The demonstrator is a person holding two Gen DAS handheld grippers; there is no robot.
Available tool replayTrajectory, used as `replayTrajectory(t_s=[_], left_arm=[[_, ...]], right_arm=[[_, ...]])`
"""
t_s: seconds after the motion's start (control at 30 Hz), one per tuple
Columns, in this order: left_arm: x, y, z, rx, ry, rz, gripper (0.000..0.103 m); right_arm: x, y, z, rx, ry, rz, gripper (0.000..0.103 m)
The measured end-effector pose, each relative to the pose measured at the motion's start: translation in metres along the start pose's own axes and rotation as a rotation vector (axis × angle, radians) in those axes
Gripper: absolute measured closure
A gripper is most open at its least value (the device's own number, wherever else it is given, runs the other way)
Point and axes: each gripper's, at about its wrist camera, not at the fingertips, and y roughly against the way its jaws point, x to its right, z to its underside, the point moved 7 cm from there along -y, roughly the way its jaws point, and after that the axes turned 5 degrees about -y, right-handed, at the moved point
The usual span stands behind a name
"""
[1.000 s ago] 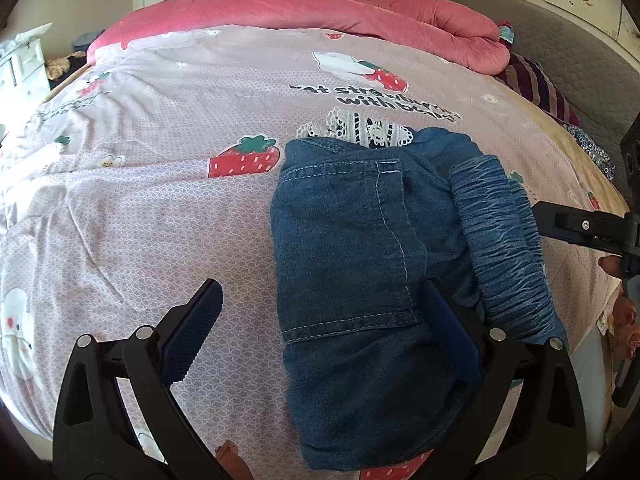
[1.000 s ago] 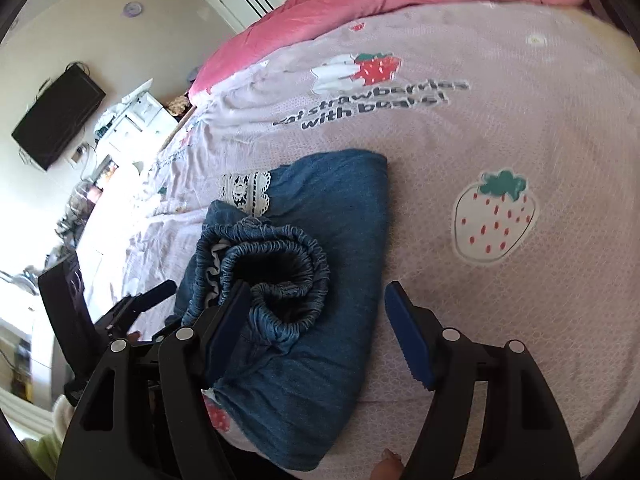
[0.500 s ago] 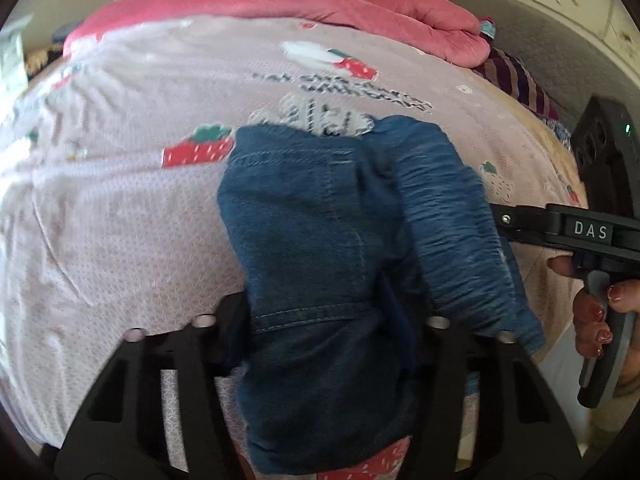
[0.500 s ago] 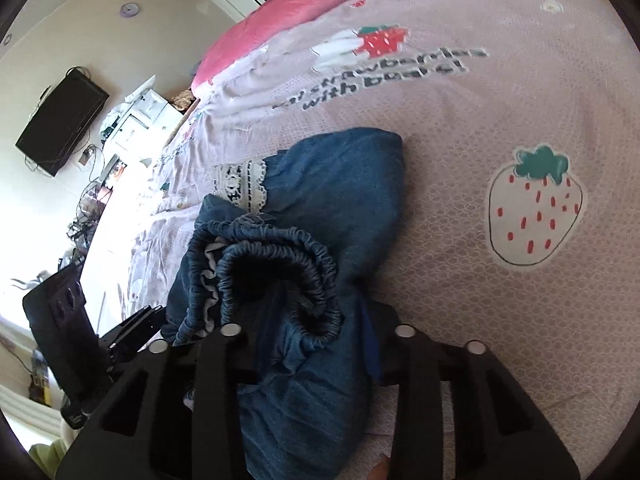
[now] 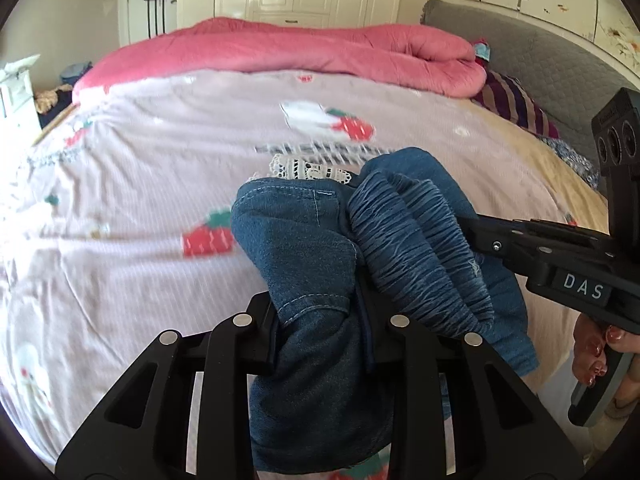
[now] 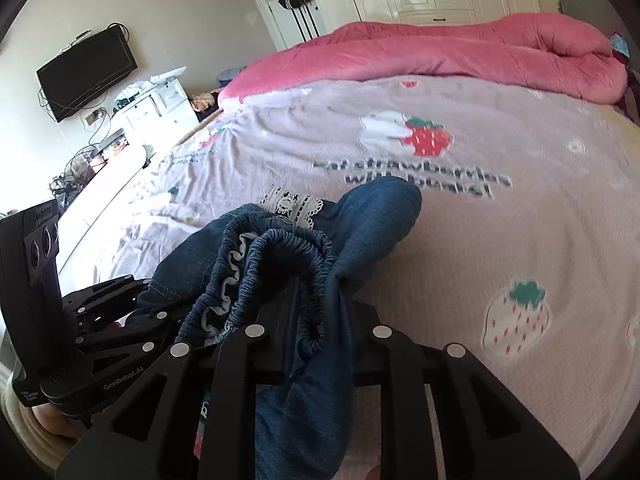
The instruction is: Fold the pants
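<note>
The folded blue denim pants (image 5: 304, 248) are bunched and lifted off the bed, with the gathered elastic waistband (image 5: 416, 248) on the right side and white lace trim (image 5: 308, 170) at the far end. My left gripper (image 5: 320, 320) is shut on the near edge of the pants. My right gripper (image 6: 316, 320) is shut on the waistband end (image 6: 280, 256) of the pants. The right gripper also shows in the left wrist view (image 5: 552, 256), coming in from the right. The left gripper shows in the right wrist view (image 6: 120, 312) at the lower left.
The bed has a pale pink strawberry-print sheet (image 5: 140, 168) and a rolled pink duvet (image 5: 300, 52) along its far side. A grey headboard (image 5: 552, 64) and striped pillow (image 5: 516, 100) are at the right. A white dresser (image 6: 152, 108) and wall television (image 6: 88, 72) stand beyond the left side.
Both grippers went from open around the pants to shut on them, then lifted the bundle up off the sheet; the pants are bunched between the jaws.
</note>
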Motion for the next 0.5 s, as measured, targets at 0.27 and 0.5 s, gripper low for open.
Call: replayTrajectory(t_s=[0.27,0.5], left_arm=[[-0.022,-0.020,-0.048,0.031,0.030,-0.018,0.082],[-0.034,-0.060,-0.059,-0.014,0.038,-0.022,0.082]], right_arm=[[0.006,-0.028,-0.049,0.037,0.015,-0.015,0.085],[0.024,-0.067,-0.057,-0.014,-0.003,0.013,0.086]])
